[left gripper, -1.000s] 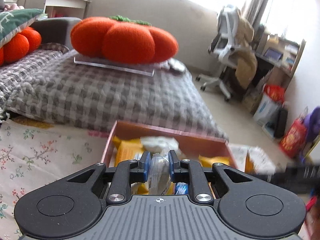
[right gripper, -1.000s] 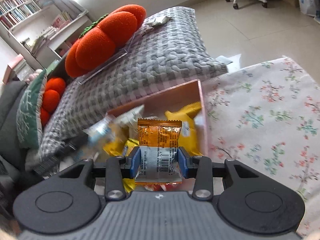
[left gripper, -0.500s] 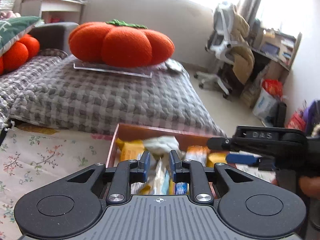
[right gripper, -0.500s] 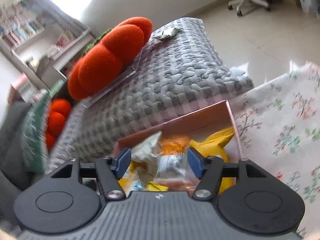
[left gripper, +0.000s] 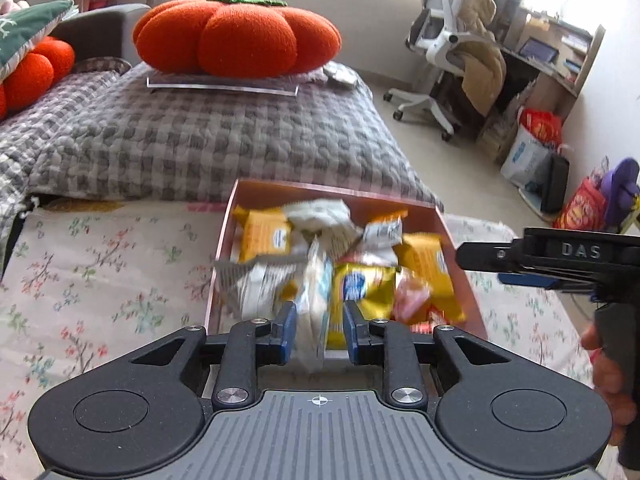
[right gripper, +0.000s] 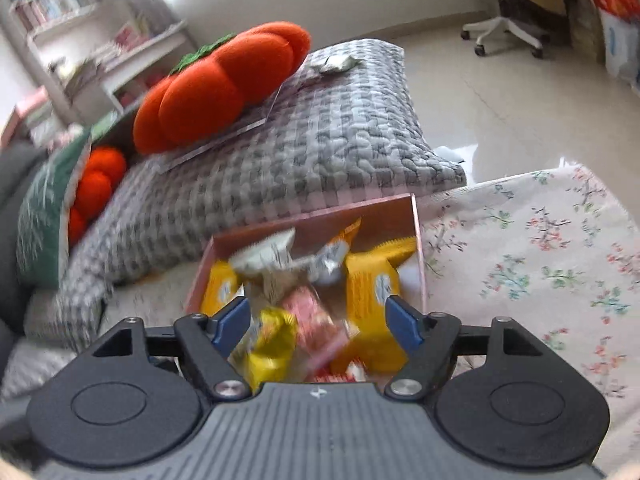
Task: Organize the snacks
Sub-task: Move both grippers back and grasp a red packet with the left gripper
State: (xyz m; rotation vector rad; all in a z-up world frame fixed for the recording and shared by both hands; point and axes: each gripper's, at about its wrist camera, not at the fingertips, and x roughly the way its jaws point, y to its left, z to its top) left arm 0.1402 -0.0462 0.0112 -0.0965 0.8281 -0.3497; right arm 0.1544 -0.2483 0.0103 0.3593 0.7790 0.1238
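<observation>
**Snack box: release step**

Pink box point(left gripper: 460, 236) on floral-cloth surface point(left gripper: 100, 264), twelve o'clock of both claws. Left claw point(left gripper: 318, 330): jaws opening, pale packet point(left gripper: 314, 312) between, loosening. Right claw point(right gripper: 316, 320): opening wide, empty. Next, probably: withdraw clear, seek further loose snacks.

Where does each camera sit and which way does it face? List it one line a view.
Left wrist: on the left gripper, facing down over the pink cardboard snack box; jaws opening around a white packet; right gripper and hand at right.
Right wrist: on the right gripper, jaws opening, empty, above the box.
Shared: box, orange pumpkin cushion.
</observation>
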